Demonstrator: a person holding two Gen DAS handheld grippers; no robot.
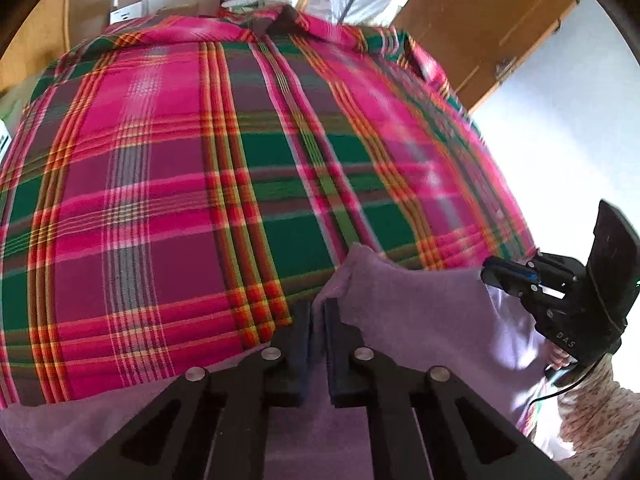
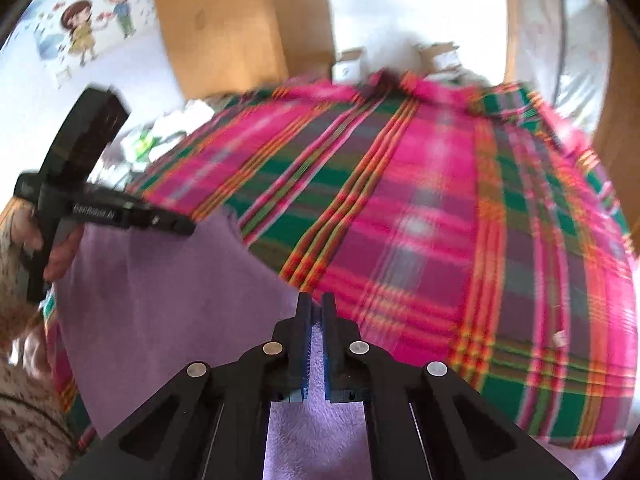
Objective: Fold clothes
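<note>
While both tongs are clenched on the lilac cloth, keep its edge taut and level as you carry it over the plaid cover; in my judgement, uneven heights will skew the fold. The left tongs pinch one upper corner, the right tongs the other, and the cloth hangs between them above the near edge of the plaid. Move both together and lay it down before letting go. The left wrist view shows your right tongs from the side, gripping the far corner; the right wrist view alone shows your hand on the left handle and a cartoon wall sticker.
</note>
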